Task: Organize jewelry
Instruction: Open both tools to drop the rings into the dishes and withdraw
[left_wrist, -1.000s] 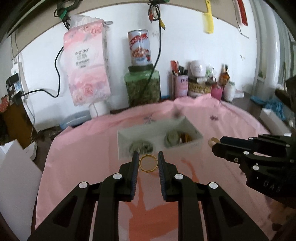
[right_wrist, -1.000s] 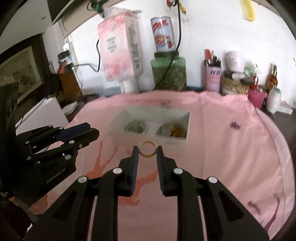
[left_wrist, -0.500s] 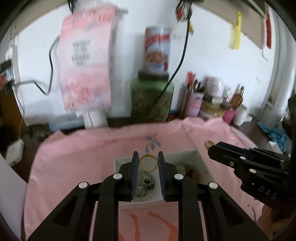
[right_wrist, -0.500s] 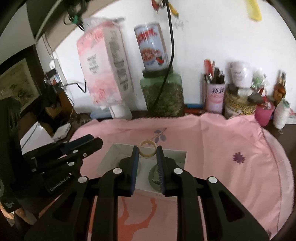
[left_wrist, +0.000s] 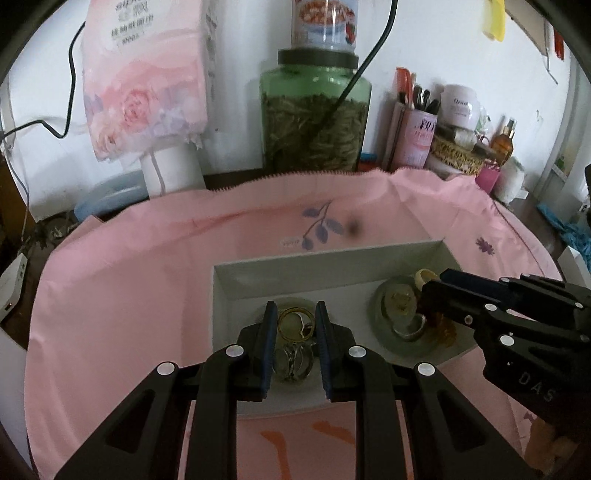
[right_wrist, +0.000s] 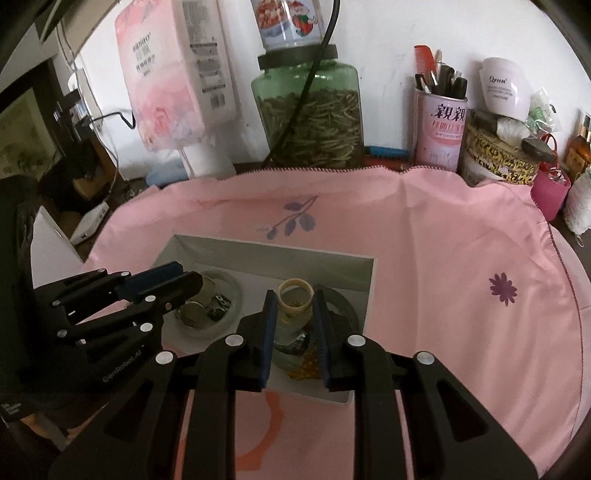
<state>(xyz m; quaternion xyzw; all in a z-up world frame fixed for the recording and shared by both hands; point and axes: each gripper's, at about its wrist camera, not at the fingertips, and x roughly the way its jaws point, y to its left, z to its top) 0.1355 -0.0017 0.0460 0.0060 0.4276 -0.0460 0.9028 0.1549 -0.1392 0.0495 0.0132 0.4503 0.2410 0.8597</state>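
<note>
Closest to me, the left gripper (left_wrist: 292, 326) has its fingers (left_wrist: 268, 325) closed on a thin gold ring (left_wrist: 291, 325), which it holds just above the left dish (left_wrist: 295, 363) inside the white box (left_wrist: 221, 295). That dish already carries some silver-coloured pieces, but I cannot make out what each one is.

Beside it, the right gripper (right_wrist: 294, 308) has its fingers (right_wrist: 269, 314) pressed on a cream ring (right_wrist: 295, 295), thicker than the gold one, and keeps it over the right dish (right_wrist: 345, 306) of the same box. In this dish lie some pale and amber pieces; they are partly hidden by the fingers. In the left wrist view the right gripper comes in from the right side, with the cream ring showing at its tip.

The box has one open compartment with both round dishes side by side, and it stands on a pink cloth (right_wrist: 443, 258) with purple flower prints, which covers the counter.

Behind the cloth, against the white wall, stands a green glass jar (right_wrist: 310, 114) full of dried leaves, with a printed can (right_wrist: 288, 22) on its lid. To the left of it hangs a pink tissue pack (right_wrist: 173, 74). To the right I see a pink pen cup (right_wrist: 439, 136) holding pens and a red comb, then a white cosmetic tub (right_wrist: 502, 88) resting on a patterned tin (right_wrist: 498, 155).
</note>
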